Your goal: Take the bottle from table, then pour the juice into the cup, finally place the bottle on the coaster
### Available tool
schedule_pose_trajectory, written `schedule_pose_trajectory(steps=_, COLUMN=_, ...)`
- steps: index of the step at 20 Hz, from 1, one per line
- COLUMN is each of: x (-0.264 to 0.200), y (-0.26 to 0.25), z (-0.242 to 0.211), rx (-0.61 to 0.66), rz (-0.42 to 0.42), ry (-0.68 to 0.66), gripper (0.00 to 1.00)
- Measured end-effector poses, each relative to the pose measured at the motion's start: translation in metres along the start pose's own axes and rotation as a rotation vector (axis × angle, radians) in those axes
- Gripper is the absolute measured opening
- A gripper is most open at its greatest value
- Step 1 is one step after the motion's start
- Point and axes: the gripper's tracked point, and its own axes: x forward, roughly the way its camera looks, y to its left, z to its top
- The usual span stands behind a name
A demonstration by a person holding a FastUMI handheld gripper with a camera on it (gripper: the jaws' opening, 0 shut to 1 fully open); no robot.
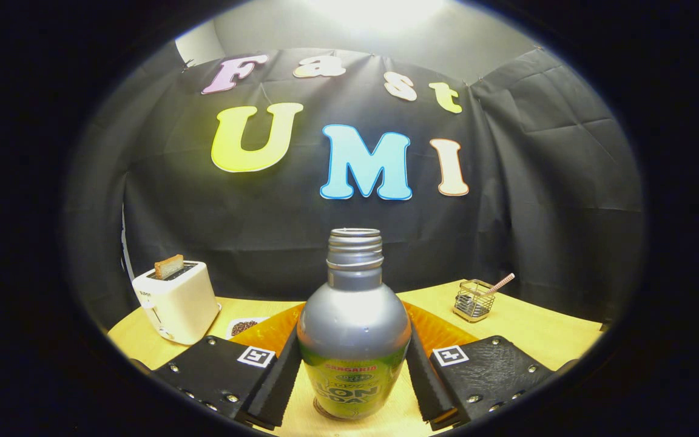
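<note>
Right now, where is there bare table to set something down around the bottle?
Bare yellow table lies beyond the wire basket side, and a narrower strip runs between the toaster and the small dish. The middle is crowded: the bottle stands between the tool fingers, the orange piece right behind it.

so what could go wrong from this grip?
1. The bottle is uncapped; any tilt while lifting could spill juice early.
2. The gripper has a finger on each side of the rounded body, and whether both press firmly is unclear; the smooth surface might slip.
3. The orange piece sits right behind the bottle, with the toaster and wire basket beyond, so a wide swing could clip them.
</note>
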Motion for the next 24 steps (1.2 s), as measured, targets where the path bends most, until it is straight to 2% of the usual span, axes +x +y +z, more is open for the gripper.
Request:
schedule_pose_trajectory(steps=12, x=0.020, y=0.005, z=-0.041, rx=0.020, rz=0.073, ry=0.005, gripper=0.80)
schedule_pose_trajectory(steps=18, x=0.037, y=0.000, z=-0.074, rx=0.044, rz=0.072, ry=0.060, gripper=0.80)
schedule_pose_trajectory(steps=24, x=0.045, y=0.010, z=-0.094, rx=0.003, rz=0.087, ry=0.077, gripper=0.80)
